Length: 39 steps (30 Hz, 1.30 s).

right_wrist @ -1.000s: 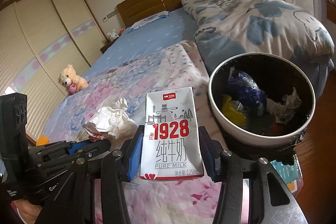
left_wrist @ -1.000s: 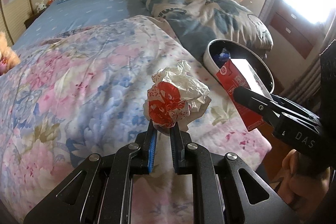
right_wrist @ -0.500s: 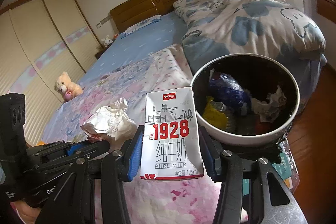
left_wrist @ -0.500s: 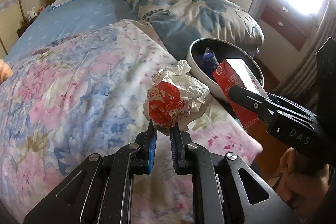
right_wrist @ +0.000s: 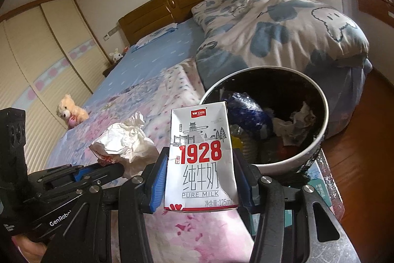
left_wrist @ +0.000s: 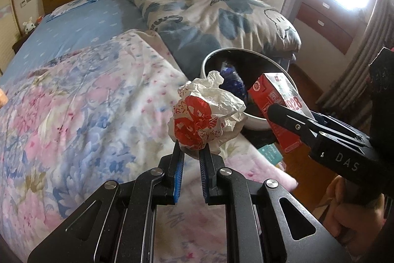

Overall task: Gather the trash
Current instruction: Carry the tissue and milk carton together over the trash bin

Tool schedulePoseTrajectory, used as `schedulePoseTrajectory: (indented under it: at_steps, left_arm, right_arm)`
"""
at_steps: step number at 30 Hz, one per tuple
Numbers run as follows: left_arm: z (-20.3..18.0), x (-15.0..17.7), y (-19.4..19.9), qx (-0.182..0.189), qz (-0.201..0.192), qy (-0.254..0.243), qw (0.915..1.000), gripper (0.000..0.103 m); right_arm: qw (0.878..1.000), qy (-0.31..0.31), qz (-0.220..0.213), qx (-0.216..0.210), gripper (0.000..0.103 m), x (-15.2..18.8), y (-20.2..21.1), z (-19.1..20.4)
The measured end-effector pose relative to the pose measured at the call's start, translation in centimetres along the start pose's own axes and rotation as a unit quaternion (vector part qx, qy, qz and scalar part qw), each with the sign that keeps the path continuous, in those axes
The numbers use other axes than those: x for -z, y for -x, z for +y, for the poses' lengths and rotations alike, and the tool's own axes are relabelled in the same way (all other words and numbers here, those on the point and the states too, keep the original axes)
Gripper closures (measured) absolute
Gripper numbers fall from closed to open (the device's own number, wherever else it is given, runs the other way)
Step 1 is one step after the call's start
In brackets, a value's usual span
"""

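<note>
left gripper [left_wrist: 190, 152]: black two-finger tool with blue pads, pinching the lower edge of a crumpled white paper wrapper with red print [left_wrist: 205, 116]. the wrapper is a rough ball with no clear long axis; its red-printed face turns toward the left wrist camera, and a twisted white tip points up and away. it is held in the air above the edge of the pink and blue floral quilt [left_wrist: 81, 110], just beside the near rim of the bin.

right gripper [right_wrist: 200, 179]: black two-finger tool with blue pads, closed on both narrow sides of a small white and red rectangular milk carton marked "1928" and "pure milk" [right_wrist: 200, 159]. the carton's long axis runs along the fingers, sealed top end pointing forward and away from the camera, printed front face toward the right wrist camera. seen from the left wrist camera, the carton leans over the near rim of the bin, red side panel visible.

round white waste bin with black liner [right_wrist: 317, 147]: stands beside the bed, at the quilt's edge, holding a dark blue shiny wrapper [right_wrist: 248, 112] and crumpled white paper [right_wrist: 295, 125].

other items: wooden headboard [right_wrist: 172, 9]; blue and white patterned duvet [right_wrist: 283, 24], bunched behind the bin; tan teddy bear [right_wrist: 70, 111] on the far side of the quilt.
</note>
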<state>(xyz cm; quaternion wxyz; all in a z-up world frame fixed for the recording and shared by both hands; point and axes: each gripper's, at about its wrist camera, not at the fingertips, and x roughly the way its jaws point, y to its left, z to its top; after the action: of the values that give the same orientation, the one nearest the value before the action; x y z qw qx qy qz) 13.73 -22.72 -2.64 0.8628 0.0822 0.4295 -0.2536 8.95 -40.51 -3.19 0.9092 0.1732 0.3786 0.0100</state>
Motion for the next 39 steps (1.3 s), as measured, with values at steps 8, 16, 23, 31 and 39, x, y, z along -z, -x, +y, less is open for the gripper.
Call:
schedulePoseTrajectory:
  at_steps: [8,16,23,31,39]
  left_arm:
    - [-1.5,-0.7,-0.6,0.006,0.001,-0.013,0.9999,0.091]
    - [-2.4,-1.6,-1.1,0.008,0.001,-0.023,0.9997,0.091]
    - [-3.3,-2.2,-1.8,0.009,0.003,-0.031,0.9995,0.091]
    - [-4.2,-3.4,-2.8,0.008,0.002,-0.040,0.9991,0.091]
    - [-4.8,-4.5,-3.6,0.006,0.002,-0.046,0.9989,0.091]
  right_arm:
    - [1.000,-0.007,-0.003,0.011,0.053,-0.4,0.6,-1.4]
    - [1.000,-0.015,-0.005,0.018,0.053,-0.9,0.8,-2.6]
    - [1.000,-0.018,-0.008,0.023,0.053,-1.5,1.0,-3.5]
    - [0.999,-0.020,-0.012,0.029,0.053,-2.7,0.8,-4.5]
    - [0.999,-0.023,-0.012,0.035,0.053,-3.6,0.5,-5.6]
